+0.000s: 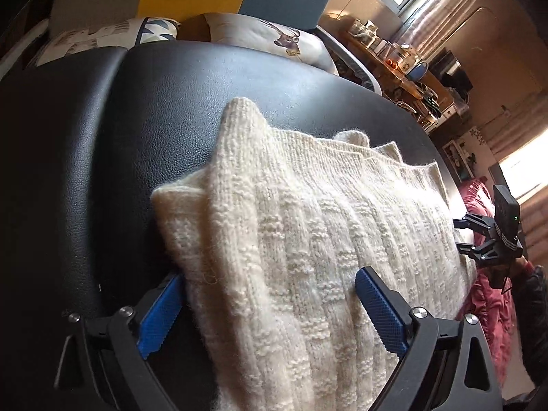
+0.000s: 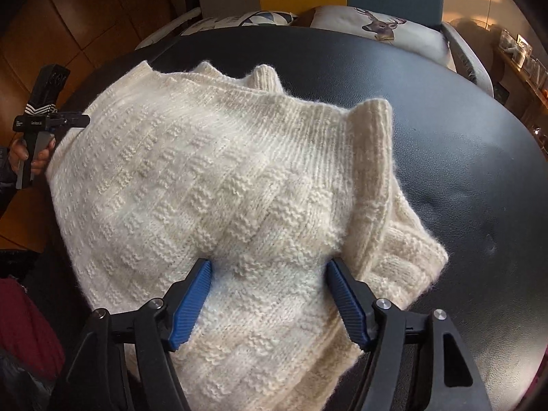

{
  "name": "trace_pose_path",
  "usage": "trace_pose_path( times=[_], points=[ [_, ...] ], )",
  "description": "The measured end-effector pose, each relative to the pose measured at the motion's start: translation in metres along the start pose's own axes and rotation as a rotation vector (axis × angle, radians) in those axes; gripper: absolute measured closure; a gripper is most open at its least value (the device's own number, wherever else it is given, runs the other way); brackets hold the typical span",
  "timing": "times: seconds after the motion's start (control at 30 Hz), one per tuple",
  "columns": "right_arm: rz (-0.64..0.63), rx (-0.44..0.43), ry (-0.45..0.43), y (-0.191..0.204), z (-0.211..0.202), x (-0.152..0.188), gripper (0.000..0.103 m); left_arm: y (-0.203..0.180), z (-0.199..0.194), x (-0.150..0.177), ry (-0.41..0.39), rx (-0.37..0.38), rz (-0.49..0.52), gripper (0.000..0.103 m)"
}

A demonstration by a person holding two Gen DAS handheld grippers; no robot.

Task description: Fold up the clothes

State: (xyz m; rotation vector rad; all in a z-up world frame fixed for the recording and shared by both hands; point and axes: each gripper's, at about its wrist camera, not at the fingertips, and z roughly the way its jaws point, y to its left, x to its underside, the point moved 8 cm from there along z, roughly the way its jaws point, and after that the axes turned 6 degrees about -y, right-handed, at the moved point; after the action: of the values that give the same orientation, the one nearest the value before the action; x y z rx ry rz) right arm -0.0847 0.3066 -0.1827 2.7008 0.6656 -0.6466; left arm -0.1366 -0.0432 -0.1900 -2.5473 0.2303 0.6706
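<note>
The left hand-held gripper (image 1: 269, 304) is spread wide, its ridged blue pads (image 1: 380, 311) standing either side of a cream knitted sweater (image 1: 308, 233) without pinching it; the left pad sits at the fabric's edge and the right one lies on top of the knit. The right hand-held gripper (image 2: 269, 299) is likewise released, its blue ribbed pads (image 2: 346, 299) parted over the near end of the same sweater (image 2: 212, 178), with wool bulging up between them but nothing clamped. The garment is thick and fuzzy, worked in a raised block pattern with plain ribbed bands at its hems and cuff. It lies folded in layers on a black, faintly grained, leather-like worktop (image 1: 85, 157), whose surface shines in patches. From the left wrist view, the sweater's long axis runs from the near fingers away toward the right hand-held gripper, seen small at the far right edge with a hand behind it. A ribbed sleeve end (image 1: 239, 113) points away toward the back of the worktop, and stacked folded edges show at the far corner. Beyond the worktop sit cushions, one printed with a deer head (image 2: 380, 25), before grey, yellow and teal panels. A dark red cloth (image 1: 486, 274) lies off the worktop's side.
</note>
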Motion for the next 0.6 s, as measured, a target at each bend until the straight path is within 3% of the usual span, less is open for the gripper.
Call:
trace_pose_path(
  times=[0.13,0.17,0.2,0.3,0.6],
  points=[
    [0.018,0.006,-0.016,0.0,-0.001,0.004,0.032,0.002,-0.001,-0.004,-0.022,0.033,-0.038,0.008],
    [0.021,0.01,-0.016,0.0,-0.001,0.004,0.032,0.003,-0.002,-0.005,-0.028,0.032,-0.039,0.016],
    [0.024,0.014,-0.015,0.0,-0.001,0.004,0.031,0.004,-0.003,-0.006,-0.034,0.031,-0.044,0.041],
    [0.03,0.028,-0.01,0.001,-0.001,0.005,0.03,0.014,-0.003,-0.006,-0.044,0.04,-0.115,0.068],
    [0.031,0.065,0.028,0.004,-0.002,0.009,0.029,0.025,-0.01,-0.005,-0.113,0.111,-0.348,0.081]
  ],
)
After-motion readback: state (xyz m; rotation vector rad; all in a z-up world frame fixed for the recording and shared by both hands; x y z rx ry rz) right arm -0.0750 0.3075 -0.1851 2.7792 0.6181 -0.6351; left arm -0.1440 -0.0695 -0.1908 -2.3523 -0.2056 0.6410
